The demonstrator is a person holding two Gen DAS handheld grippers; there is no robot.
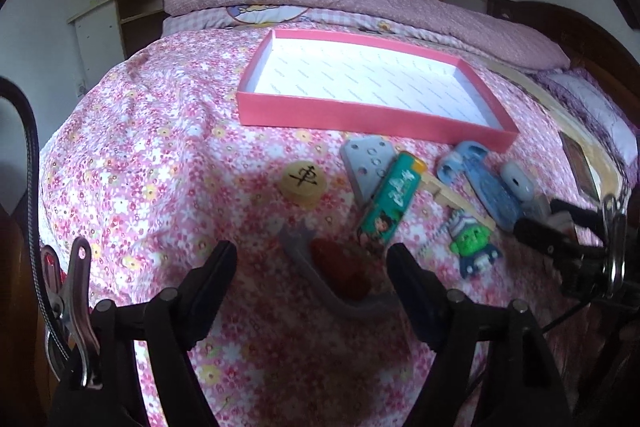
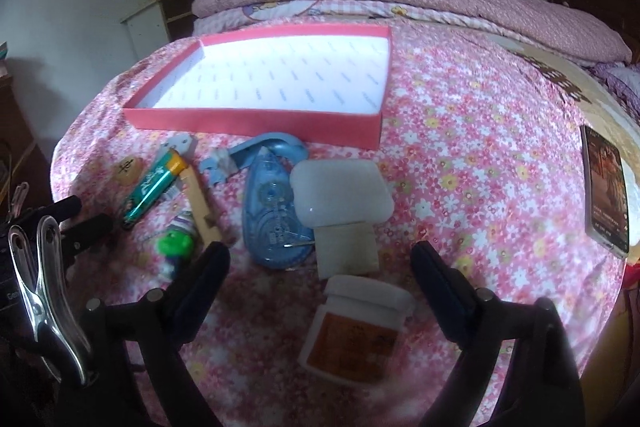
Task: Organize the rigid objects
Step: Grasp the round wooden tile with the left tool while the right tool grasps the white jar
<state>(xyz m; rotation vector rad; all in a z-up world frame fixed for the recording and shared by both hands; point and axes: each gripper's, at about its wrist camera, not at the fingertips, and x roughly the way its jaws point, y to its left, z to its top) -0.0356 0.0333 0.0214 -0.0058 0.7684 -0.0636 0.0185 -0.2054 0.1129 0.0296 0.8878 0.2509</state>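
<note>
Readable marks on the bed's small things

A black Chinese character, seemingly 車, stands on the round wooden chess piece (image 1: 301, 181); white Chinese characters run along the green lighter (image 1: 390, 205), too blurred to read; the tray's (image 1: 362, 115) lining print and the jar's (image 2: 356, 337) orange label are illegible.

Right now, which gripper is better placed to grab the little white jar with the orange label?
Right. The right gripper is open, with the jar lying between its fingers; the left wrist view doesn't show it.
</note>
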